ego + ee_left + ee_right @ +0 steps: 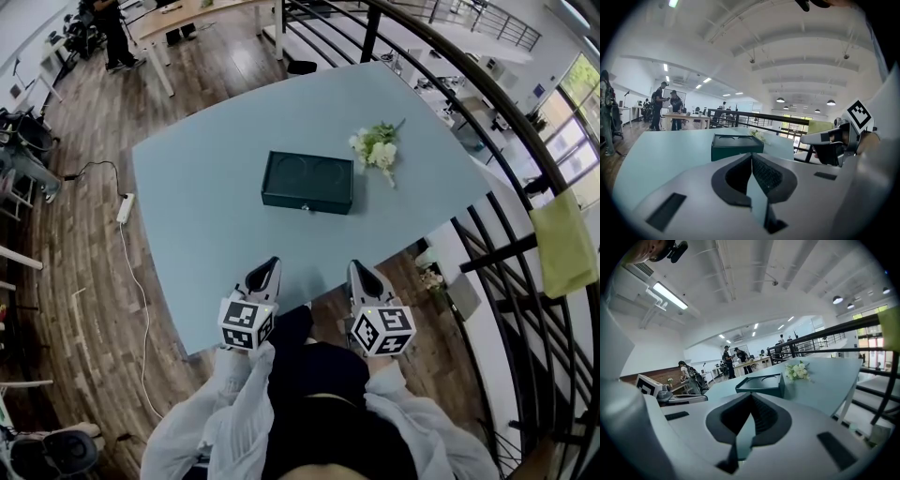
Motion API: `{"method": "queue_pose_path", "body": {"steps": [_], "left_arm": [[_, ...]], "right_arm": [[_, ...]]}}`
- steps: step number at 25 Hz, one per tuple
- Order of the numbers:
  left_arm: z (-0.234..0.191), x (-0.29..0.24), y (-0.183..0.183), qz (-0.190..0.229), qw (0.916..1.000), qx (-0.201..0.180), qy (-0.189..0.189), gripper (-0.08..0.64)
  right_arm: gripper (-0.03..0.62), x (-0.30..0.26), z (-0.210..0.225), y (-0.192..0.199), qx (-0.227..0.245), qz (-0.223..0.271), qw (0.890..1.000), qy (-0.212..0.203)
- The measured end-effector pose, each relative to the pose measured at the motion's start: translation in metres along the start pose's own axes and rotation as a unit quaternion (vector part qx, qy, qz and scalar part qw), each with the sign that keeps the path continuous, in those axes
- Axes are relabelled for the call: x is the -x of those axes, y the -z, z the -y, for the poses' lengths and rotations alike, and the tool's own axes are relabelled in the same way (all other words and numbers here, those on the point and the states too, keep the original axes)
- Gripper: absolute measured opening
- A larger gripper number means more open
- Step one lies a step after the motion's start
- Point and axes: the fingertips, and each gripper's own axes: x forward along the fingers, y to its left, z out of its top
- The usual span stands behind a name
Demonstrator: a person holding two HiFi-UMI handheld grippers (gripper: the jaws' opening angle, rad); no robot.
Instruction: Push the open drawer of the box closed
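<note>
A dark green box (307, 182) lies in the middle of the light blue table (206, 206), its front face with a small knob turned toward me. How far its drawer stands out I cannot tell. The box also shows ahead in the left gripper view (736, 146) and the right gripper view (761, 385). My left gripper (270, 264) and right gripper (357, 268) hover side by side at the table's near edge, well short of the box. Both are shut with nothing in them: left gripper (751, 155), right gripper (751, 397).
A small bunch of white flowers (377, 150) lies just right of the box, and it shows in the right gripper view as flowers (797, 371). A black railing (506, 187) runs along the table's right side. On the floor at left lie a power strip (125, 208) and cable.
</note>
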Motion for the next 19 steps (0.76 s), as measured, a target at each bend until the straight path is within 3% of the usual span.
{"method": "queue_pose_path", "body": {"steps": [19], "left_arm": [[-0.014, 0.005, 0.001, 0.000, 1.0000, 0.005, -0.008, 0.017]], "right_arm": [[0.005, -0.004, -0.004, 0.012, 0.001, -0.018, 1.000, 0.002]]}}
